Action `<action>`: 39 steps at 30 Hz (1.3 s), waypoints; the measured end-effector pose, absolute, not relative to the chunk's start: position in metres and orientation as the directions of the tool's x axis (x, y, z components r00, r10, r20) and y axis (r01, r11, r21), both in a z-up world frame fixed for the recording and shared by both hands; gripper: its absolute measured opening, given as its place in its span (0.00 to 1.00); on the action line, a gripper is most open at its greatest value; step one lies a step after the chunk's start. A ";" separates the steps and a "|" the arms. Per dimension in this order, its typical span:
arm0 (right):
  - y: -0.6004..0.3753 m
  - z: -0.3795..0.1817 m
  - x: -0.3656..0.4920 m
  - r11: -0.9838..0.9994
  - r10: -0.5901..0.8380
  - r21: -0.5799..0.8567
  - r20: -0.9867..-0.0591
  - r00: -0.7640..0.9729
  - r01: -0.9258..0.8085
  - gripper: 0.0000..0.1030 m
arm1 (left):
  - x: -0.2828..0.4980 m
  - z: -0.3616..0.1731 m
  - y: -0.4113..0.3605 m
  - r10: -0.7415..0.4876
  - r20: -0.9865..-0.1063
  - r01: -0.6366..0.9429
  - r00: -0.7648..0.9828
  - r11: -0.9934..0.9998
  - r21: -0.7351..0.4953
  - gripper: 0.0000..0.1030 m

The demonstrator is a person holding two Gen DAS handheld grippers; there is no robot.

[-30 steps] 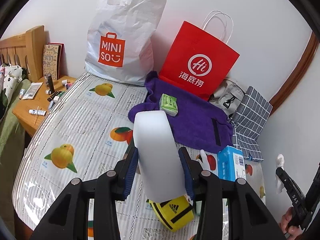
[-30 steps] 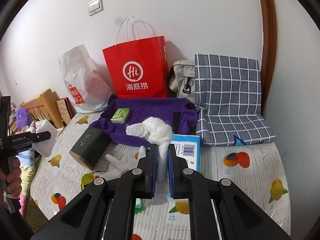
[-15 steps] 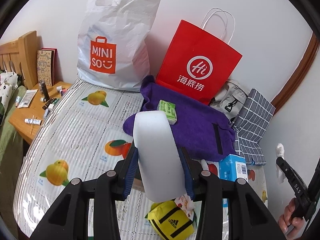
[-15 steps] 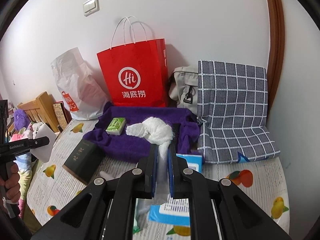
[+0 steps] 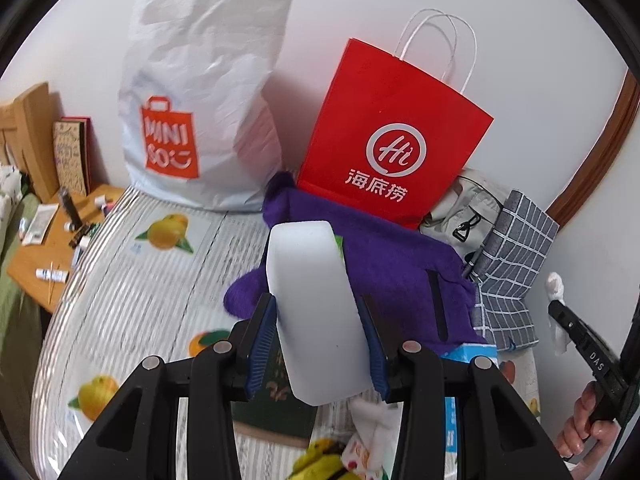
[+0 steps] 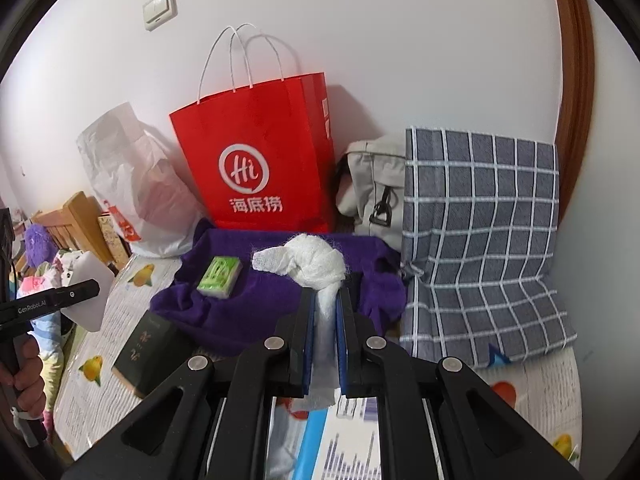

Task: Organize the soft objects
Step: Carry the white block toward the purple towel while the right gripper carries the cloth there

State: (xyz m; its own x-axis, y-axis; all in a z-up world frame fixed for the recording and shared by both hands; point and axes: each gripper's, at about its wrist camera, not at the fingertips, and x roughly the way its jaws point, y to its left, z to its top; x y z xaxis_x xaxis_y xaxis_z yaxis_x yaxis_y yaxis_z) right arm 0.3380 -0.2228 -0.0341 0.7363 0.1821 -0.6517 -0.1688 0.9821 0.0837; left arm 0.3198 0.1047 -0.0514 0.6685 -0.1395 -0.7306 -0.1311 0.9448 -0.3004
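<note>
L gripper (image 5: pixel 318 312): jaws clenched on a white rectangular foam sponge block (image 5: pixel 316 304), blue pads pressing both long sides, block standing up between them and sticking out past the tips. R gripper (image 6: pixel 325 300): jaws clenched tight on the tail of a knotted white gauze cloth wad (image 6: pixel 308 262); knot bulges above the tips, loose end hangs below.

Both held over a table w/ a striped fruit-print plastic cover (image 5: pixel 132 280). In R view, a rumpled purple fleece cloth (image 6: pixel 256 300) lies just beyond the wad, w/ a small green tissue pack (image 6: pixel 220 277) resting on it at 10 o'clock from the wad. Red paper shopping bag w/ white handles (image 6: pixel 260 160) stands upright at 12 behind the cloth, against the wall. White plastic shopping bag w/ orange logo (image 5: pixel 200 96) at 11 in L view. Grey checked fabric cushion (image 6: pixel 480 240) at 2–3, beige backpack (image 6: pixel 372 176) betw. it and the red bag. Dark green box (image 6: pixel 148 352) lies at 8, touching the purple cloth's edge.
</note>
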 end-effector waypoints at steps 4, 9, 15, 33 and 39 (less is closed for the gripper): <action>-0.218 -0.032 0.354 0.976 0.210 0.102 -0.645 0.734 -0.190 0.10 | 0.346 -0.052 0.097 -0.144 -0.741 -0.106 0.656 0.954 -0.280 0.38; -0.211 -0.037 0.376 0.973 0.220 0.097 -0.650 0.727 -0.208 0.10 | 0.375 -0.056 0.087 -0.174 -0.755 -0.067 0.632 0.958 -0.278 0.39; -0.203 -0.062 0.404 0.968 0.237 0.102 -0.685 0.689 -0.231 0.10 | 0.403 -0.076 0.077 -0.153 -0.791 -0.066 0.592 0.969 -0.237 0.39; -0.187 -0.145 0.458 0.961 0.242 0.131 -0.818 0.522 -0.242 0.10 | 0.449 -0.144 0.081 -0.166 -0.879 -0.123 0.446 0.962 -0.244 0.39; -0.183 -0.159 0.462 0.963 0.232 0.127 -0.839 0.493 -0.239 0.11 | 0.453 -0.158 0.081 -0.164 -0.894 -0.137 0.418 0.961 -0.240 0.39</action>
